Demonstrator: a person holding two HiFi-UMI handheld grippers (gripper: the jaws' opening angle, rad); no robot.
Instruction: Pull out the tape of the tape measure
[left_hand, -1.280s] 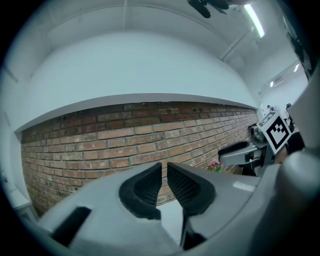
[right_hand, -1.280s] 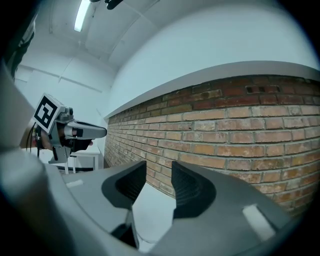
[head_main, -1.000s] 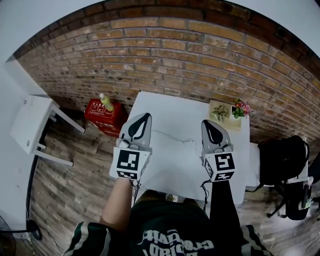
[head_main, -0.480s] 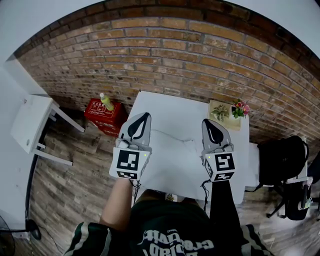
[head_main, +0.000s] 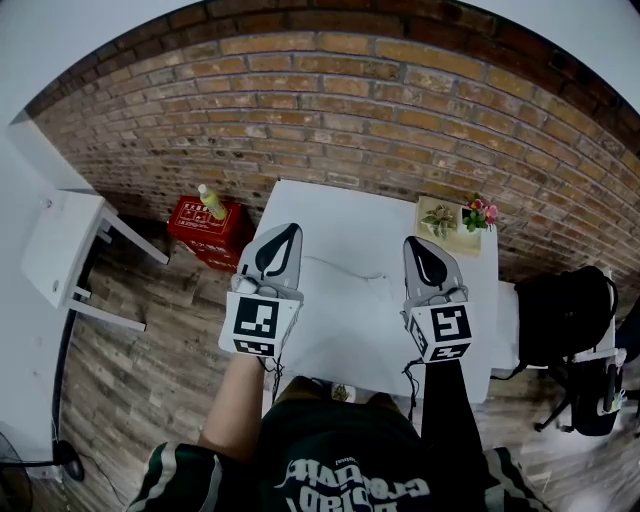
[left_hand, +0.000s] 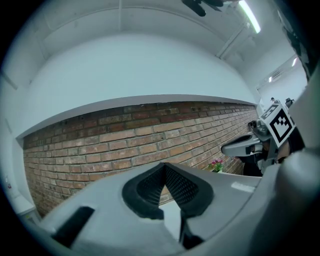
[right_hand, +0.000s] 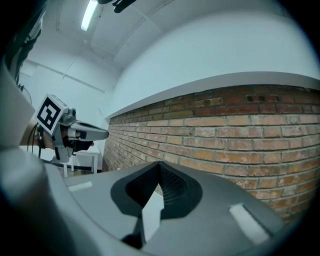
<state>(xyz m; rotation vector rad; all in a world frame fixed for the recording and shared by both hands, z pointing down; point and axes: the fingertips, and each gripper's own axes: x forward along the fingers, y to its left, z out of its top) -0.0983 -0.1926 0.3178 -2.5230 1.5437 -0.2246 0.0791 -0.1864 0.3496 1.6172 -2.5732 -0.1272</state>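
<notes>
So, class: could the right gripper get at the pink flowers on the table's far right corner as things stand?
Probably yes. The right gripper, shut and empty, is over the white table; the pink flowers stand ahead to its right, with only bare tabletop between. Its jaws would need opening first.

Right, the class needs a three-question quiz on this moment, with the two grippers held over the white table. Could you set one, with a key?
1. True or false: the left gripper is open.
2. Multiple choice: where is the red crate? A, on the table; B, on the floor to the left of the white table; C, on a shelf.
3. Fill in: the flowers stand at the table's far ___ corner.

Key: 1 false, it is shut with nothing between the jaws. 2 B. 3 right.
</notes>
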